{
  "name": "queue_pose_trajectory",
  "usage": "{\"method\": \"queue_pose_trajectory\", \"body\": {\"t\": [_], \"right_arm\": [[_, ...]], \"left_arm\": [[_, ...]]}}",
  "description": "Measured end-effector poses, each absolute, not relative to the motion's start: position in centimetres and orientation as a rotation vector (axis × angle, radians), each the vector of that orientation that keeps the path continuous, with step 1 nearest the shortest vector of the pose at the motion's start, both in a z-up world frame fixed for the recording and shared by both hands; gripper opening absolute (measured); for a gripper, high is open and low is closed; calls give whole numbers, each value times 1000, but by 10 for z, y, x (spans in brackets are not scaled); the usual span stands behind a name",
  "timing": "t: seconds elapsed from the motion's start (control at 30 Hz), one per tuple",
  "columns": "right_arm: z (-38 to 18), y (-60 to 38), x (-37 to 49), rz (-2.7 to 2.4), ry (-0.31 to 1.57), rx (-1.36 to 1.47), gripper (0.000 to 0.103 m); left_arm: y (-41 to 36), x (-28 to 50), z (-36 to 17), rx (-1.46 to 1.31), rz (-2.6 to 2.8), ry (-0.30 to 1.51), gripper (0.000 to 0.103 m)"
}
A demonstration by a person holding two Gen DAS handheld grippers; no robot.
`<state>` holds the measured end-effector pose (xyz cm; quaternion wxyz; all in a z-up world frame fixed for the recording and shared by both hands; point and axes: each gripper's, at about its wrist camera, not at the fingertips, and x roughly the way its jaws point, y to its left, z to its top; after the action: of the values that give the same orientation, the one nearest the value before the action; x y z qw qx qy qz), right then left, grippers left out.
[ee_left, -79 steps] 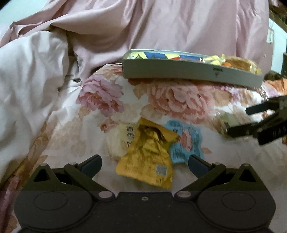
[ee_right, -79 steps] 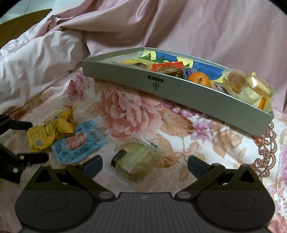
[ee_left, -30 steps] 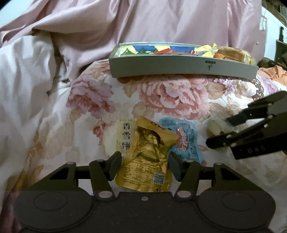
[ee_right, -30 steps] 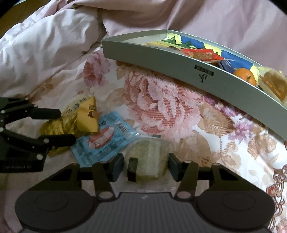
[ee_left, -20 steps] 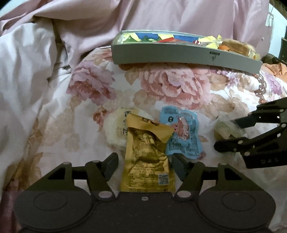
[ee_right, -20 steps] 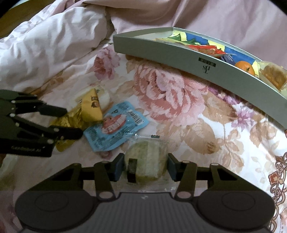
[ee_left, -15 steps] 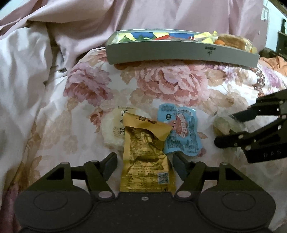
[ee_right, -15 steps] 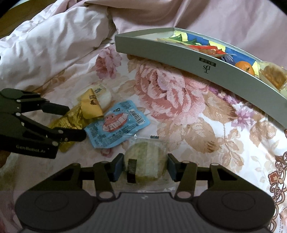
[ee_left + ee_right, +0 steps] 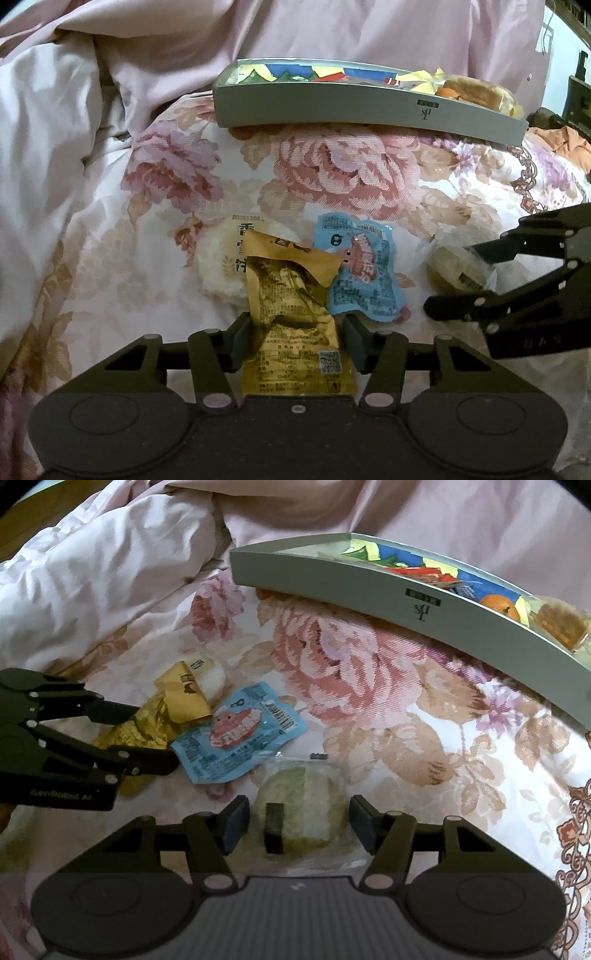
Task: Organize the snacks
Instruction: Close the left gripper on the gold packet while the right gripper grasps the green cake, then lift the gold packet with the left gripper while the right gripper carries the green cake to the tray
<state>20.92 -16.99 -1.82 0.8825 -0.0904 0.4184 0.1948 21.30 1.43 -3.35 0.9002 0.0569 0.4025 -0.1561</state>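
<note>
Four loose snacks: one gold foil packet, one blue packet, one round rice cracker, one wrapped cake, one grey tray, two grippers: left gripper, right gripper

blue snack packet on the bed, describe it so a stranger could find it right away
On the floral bedspread, in front of the grey tray, three loose snacks cluster. The blue snack packet lies flat between the gold pouch and the clear-wrapped cake. It alone is bright blue with a red cartoon.
</note>
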Motion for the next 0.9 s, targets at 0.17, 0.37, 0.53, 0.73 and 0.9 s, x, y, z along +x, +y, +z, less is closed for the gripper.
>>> {"method": "queue_pose_trajectory", "body": {"t": [0.17, 0.37, 0.53, 0.73, 0.9], "right_arm": [[-19, -164, 205, 425, 864, -214, 55], [-19, -156, 197, 448, 839, -257, 53], [-16, -152, 190, 463, 807, -296, 53], [-9, -159, 182, 452, 766, -326, 53], [-6, -170, 181, 422, 756, -305, 53]], "left_arm": [[13, 211, -33, 104, -329, 835, 51], [15, 211, -31, 74, -333, 841, 48], [16, 211, -28, -39, -394, 880, 48], [16, 208, -27, -134, -441, 888, 47], [15, 206, -25, -198, -474, 893, 46]]}}
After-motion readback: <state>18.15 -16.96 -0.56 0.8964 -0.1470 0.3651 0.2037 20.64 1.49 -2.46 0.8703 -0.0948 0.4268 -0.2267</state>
